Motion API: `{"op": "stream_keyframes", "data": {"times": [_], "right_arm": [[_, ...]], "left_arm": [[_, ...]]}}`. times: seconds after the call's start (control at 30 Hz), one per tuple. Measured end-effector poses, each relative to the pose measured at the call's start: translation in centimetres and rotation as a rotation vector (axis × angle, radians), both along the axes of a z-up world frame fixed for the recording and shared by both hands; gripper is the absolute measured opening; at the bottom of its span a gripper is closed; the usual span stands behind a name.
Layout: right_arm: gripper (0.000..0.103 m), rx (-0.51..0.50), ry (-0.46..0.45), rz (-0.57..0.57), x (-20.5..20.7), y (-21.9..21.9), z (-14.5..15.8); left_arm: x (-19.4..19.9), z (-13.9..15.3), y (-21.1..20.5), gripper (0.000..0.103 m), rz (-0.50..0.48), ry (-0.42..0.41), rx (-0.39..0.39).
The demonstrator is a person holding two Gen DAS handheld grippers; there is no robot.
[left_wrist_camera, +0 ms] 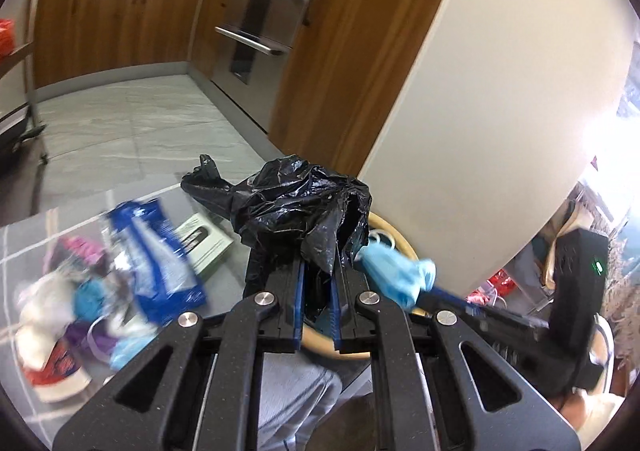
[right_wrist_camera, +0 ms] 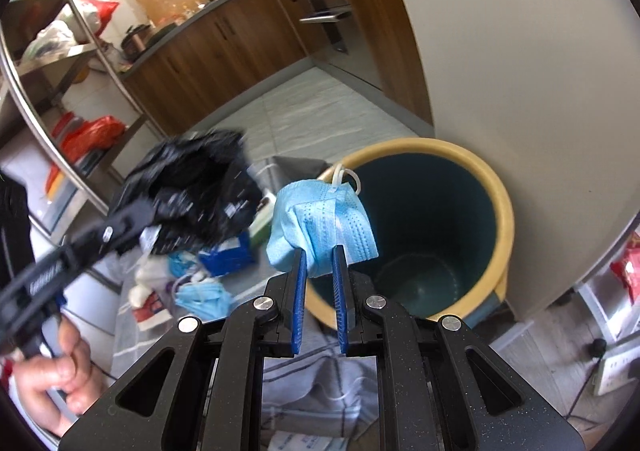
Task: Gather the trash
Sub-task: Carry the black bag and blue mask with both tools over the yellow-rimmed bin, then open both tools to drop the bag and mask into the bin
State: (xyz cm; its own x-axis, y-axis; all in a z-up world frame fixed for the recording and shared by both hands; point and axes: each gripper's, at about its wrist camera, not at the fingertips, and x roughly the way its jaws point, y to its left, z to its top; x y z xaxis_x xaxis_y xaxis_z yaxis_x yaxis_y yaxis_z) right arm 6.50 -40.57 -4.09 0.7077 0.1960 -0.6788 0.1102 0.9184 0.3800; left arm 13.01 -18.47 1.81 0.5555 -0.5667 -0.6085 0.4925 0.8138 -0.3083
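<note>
We hold the right gripper (right_wrist_camera: 319, 257) clamped on a crumpled blue face mask (right_wrist_camera: 320, 219), its blue pads pinching the lower folds while the white ear loops stand up above. The mask hangs over the near rim of a round bin (right_wrist_camera: 506, 211) with a cream rim and a dark teal inside, which stands against a pale wall panel (right_wrist_camera: 540, 51). Our left gripper (left_wrist_camera: 318, 271) is closed on a bunched black plastic bag (left_wrist_camera: 296, 207), the wad bulging above the fingertips and a tail of film trailing down between the pads. From the right wrist view, that bag shows blurred to the left of the mask, and a hand (right_wrist_camera: 60, 375) grips the left tool's handle. Below and left of the bag, more trash lies heaped on a glass tabletop (left_wrist_camera: 224, 279): a blue wrapper (left_wrist_camera: 160, 263), a small grey-green box (left_wrist_camera: 204, 243), further blue masks (right_wrist_camera: 204, 299) and white and red scraps, much of it blurred. Wooden kitchen cabinets (left_wrist_camera: 120, 23) and a grey tiled floor (left_wrist_camera: 132, 131) lie behind.
</note>
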Motion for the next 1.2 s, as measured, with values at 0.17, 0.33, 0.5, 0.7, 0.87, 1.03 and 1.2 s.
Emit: {"op": "stream_keyframes", "data": {"times": [0.17, 0.33, 0.5, 0.7, 0.87, 1.03, 1.2], "right_arm": [[0.014, -0.017, 0.059, -0.031, 0.5, -0.9, -1.6], [0.014, -0.015, 0.105, -0.049, 1.3, -1.6, -2.9], [0.018, -0.016, 0.144, -0.058, 2.1, -1.8, -3.9], [0.031, -0.02, 0.148, -0.075, 2.1, -1.8, -4.2], [0.042, -0.013, 0.132, -0.098, 1.8, -2.2, -3.9], [0.048, -0.008, 0.102, -0.112, 1.5, -2.3, -3.3], [0.056, -0.005, 0.063, -0.107, 1.2, -2.2, -2.7]], "left_arm": [[3.3, -1.7, -4.4, 0.009, -0.083, 0.044, 0.085], [5.1, -3.8, -6.9, 0.009, -0.141, 0.091, 0.162], [5.8, -5.9, -8.9, 0.009, -0.195, 0.114, 0.24], [6.3, -6.9, -9.8, 0.02, -0.218, 0.124, 0.275], [5.9, -6.0, -8.8, 0.058, -0.189, 0.086, 0.258], [5.7, -4.4, -6.5, 0.061, -0.14, 0.076, 0.208], [4.1, -2.0, -2.4, 0.076, -0.075, 0.026, 0.158]]}}
